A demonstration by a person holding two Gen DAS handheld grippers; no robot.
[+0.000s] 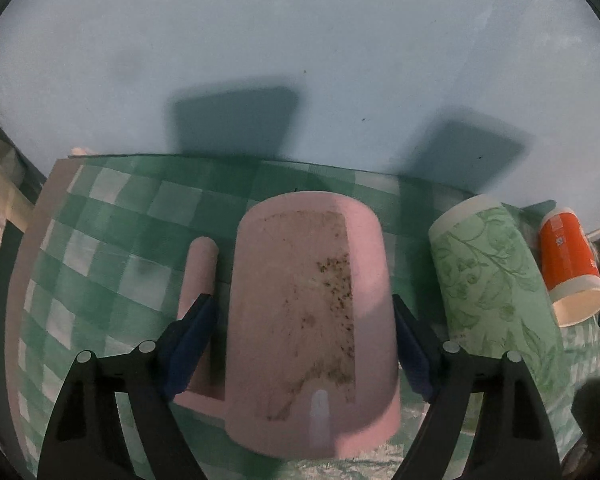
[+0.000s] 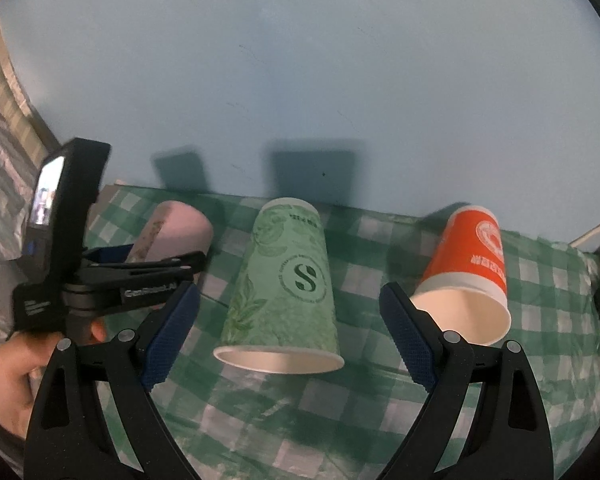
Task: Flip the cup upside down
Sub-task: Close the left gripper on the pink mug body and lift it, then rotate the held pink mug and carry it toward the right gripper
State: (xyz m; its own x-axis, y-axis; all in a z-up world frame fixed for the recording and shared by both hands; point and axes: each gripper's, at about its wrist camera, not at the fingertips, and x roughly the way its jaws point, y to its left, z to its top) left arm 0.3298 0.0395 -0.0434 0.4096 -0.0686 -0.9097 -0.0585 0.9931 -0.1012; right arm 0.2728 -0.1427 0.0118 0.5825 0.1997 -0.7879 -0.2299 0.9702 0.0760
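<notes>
Our left gripper (image 1: 304, 344) stands with its two blue-padded fingers (image 1: 192, 344) on either side of the pink mug (image 1: 308, 320), the pads pressed against the mug's walls, so we read it as clamped on the mug. From the left wrist view the mug is upside down, its closed base away from us and its rim down near the green checked tablecloth (image 1: 100, 264); the handle (image 1: 198, 280) sticks out on the left, just outside the left finger. A brownish stained patch runs down the mug's side. Whether the rim rests fully on the cloth we cannot tell.

To the right of the mug, just beside it, we see a green leaf-print paper cup (image 1: 496, 288), and past that an orange paper cup (image 1: 568, 264) tipped with its open mouth toward us.

From the right wrist view, the left gripper's black body (image 2: 112, 280) shows at the far left, held by a hand (image 2: 16, 376), with the pink mug (image 2: 176, 232) between its fingers. Our right gripper (image 2: 288, 332) has its jaws wide apart, one blue pad on each side of the green paper cup (image 2: 284, 292), touching neither wall. That cup appears mouth-down, its white rim nearest us; its base points away toward the pale blue wall (image 2: 300, 60). Right of it, apart from the right finger, the orange cup (image 2: 468, 268) leans with its white mouth facing us, on the checked cloth (image 2: 320, 412).
</notes>
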